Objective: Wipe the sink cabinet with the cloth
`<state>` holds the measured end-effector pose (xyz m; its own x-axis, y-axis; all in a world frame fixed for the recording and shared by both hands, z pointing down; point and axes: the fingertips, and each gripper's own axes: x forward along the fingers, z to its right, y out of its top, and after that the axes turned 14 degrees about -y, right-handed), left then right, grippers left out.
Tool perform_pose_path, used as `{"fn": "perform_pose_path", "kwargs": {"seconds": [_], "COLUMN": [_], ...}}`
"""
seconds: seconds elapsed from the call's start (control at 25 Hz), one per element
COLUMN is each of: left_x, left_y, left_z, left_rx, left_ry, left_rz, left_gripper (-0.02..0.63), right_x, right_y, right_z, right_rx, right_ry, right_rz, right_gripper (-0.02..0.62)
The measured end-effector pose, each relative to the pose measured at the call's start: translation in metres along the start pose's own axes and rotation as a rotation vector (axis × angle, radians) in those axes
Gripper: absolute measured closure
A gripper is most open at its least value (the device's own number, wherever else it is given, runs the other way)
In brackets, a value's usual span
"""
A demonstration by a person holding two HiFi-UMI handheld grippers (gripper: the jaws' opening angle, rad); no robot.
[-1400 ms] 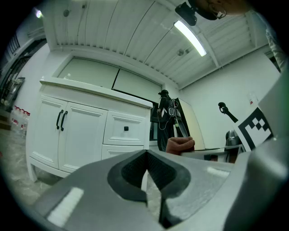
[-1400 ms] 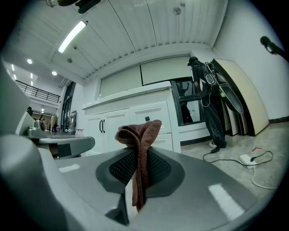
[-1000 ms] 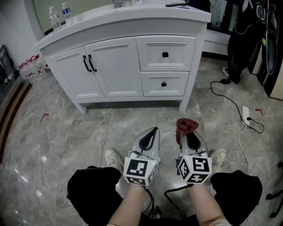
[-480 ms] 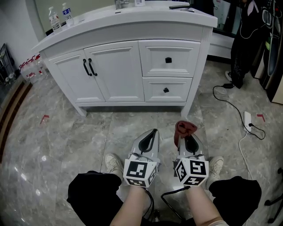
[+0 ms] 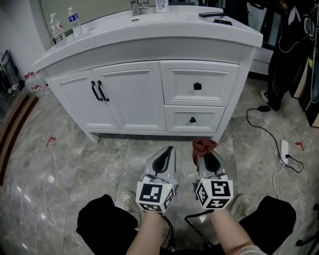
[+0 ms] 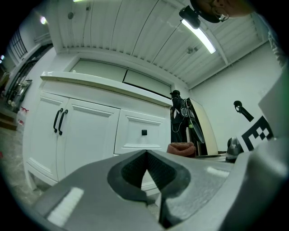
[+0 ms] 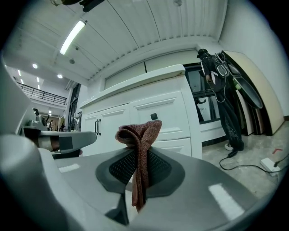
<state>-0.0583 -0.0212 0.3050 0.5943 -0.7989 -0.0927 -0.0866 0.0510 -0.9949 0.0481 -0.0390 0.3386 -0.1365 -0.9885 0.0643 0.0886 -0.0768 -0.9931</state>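
Observation:
The white sink cabinet (image 5: pixel 149 89) stands ahead, with two doors on the left, two drawers (image 5: pixel 198 85) on the right and a pale countertop (image 5: pixel 149 25). My right gripper (image 5: pixel 204 152) is shut on a reddish-brown cloth (image 5: pixel 203 145), which bunches above the jaws; in the right gripper view the cloth (image 7: pixel 139 149) hangs pinched between them. My left gripper (image 5: pixel 168 152) is shut with nothing in it, and its jaws (image 6: pixel 146 155) meet in the left gripper view. Both grippers hover over the floor, short of the cabinet front.
Two water bottles (image 5: pixel 65 22) stand on the counter's left end, a faucet (image 5: pixel 135 7) at its back and dark items (image 5: pixel 214 15) at the right. A white cable and power strip (image 5: pixel 285 145) lie on the marble floor to the right. Dark clothing (image 5: pixel 284 55) hangs at far right.
The view has closed in on the cabinet, which now looks larger and nearer. Both grippers have kept their hold and stayed side by side, drifting slightly left.

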Motion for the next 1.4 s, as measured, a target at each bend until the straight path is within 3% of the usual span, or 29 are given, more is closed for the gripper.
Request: {"fn": "perform_pose_path", "kwargs": {"seconds": [0.12, 0.48, 1.0, 1.4], "left_x": [0.015, 0.056, 0.086, 0.096], "left_y": [0.005, 0.008, 0.024, 0.043], "left_z": [-0.026, -0.087, -0.118, -0.149], "left_rx": [0.033, 0.012, 0.059, 0.131], "left_ry": [0.017, 0.048, 0.009, 0.021], "left_rz": [-0.003, 0.037, 0.046, 0.026], "left_gripper": [0.606, 0.606, 0.606, 0.606], "right_x": [0.034, 0.104, 0.174, 0.203], "right_y": [0.01, 0.04, 0.127, 0.149], "right_z": [-0.006, -0.03, -0.073, -0.111], "right_rx": [0.006, -0.004, 0.024, 0.014], "right_ry": [0.024, 0.099, 0.207, 0.273], "right_rz": [0.011, 0.064, 0.194, 0.215], "right_gripper": [0.517, 0.517, 0.517, 0.517]}}
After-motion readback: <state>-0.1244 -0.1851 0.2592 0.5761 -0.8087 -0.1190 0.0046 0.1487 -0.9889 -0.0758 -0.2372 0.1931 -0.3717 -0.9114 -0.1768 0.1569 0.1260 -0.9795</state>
